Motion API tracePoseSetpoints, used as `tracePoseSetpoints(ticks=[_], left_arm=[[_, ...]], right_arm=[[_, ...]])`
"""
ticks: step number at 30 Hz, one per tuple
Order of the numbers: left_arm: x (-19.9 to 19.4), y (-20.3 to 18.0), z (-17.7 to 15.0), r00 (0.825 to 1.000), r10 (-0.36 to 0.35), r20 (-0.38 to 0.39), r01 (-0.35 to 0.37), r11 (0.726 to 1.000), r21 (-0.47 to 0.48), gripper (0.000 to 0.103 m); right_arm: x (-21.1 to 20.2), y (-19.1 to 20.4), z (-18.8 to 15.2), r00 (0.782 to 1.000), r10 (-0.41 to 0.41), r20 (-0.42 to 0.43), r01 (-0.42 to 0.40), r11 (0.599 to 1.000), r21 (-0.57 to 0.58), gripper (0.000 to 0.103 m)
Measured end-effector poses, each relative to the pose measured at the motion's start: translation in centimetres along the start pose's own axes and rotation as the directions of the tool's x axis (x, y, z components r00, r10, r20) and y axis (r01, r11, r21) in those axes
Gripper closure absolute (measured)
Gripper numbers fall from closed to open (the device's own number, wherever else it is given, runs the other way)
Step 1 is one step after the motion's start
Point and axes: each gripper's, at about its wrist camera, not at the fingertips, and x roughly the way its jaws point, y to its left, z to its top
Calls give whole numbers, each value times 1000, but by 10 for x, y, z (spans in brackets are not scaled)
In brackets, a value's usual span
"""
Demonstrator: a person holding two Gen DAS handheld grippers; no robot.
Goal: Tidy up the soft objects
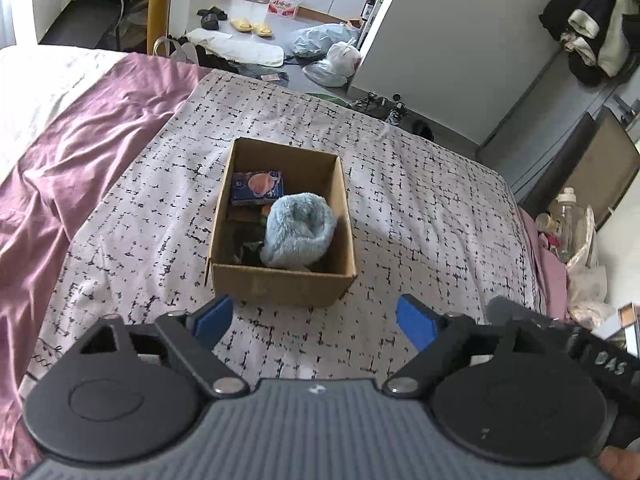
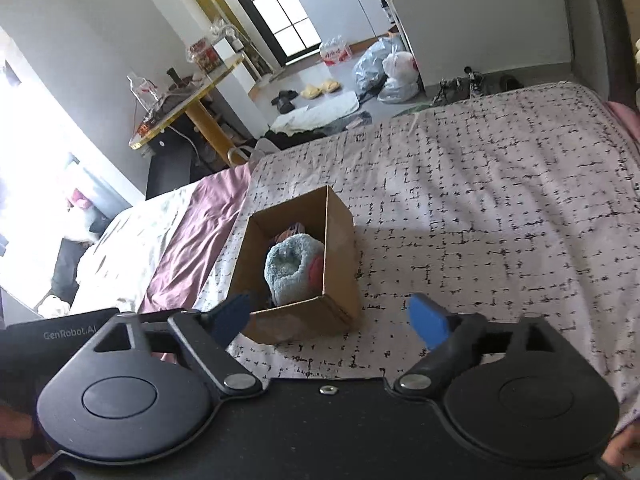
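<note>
Seen over a bed (image 1: pixel 400 200): fluffy blue slipper (image 1: pixel 298 234) inside cardboard box (image 1: pixel 280 286), left gripper (image 1: pixel 316 320) and right gripper (image 2: pixel 332 318) both spread wide and empty, box perhaps liable to tip on soft bedding if nudged.

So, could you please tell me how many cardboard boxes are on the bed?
1. The cardboard box sits open on the patterned bedspread, with a fluffy blue slipper inside; nothing suggests another, though the bed's near end is hidden.

"GenRobot.AI" on left gripper (image 2: pixel 60 334)
</note>
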Motion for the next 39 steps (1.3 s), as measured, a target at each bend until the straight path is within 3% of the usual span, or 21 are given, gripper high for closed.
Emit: tracePoseSetpoints(ticks=[7, 17, 29, 39], left_arm=[[-34, -12, -17, 999, 20, 38, -22, 999, 47, 0], [-76, -18, -40, 992, 68, 110, -79, 992, 102, 0], [-124, -31, -67, 980, 75, 185, -103, 984, 147, 0], [-158, -38, -93, 962, 81, 259, -131, 975, 180, 0]], right_arm=[[-36, -1, -10, 999, -30, 42, 31, 999, -20, 0], [-75, -1, -24, 992, -93, 87, 97, 995, -36, 0], [-122, -8, -39, 979, -137, 150, 142, 990, -21, 0], [-154, 8, -55, 974, -130, 187, 148, 985, -89, 0]])
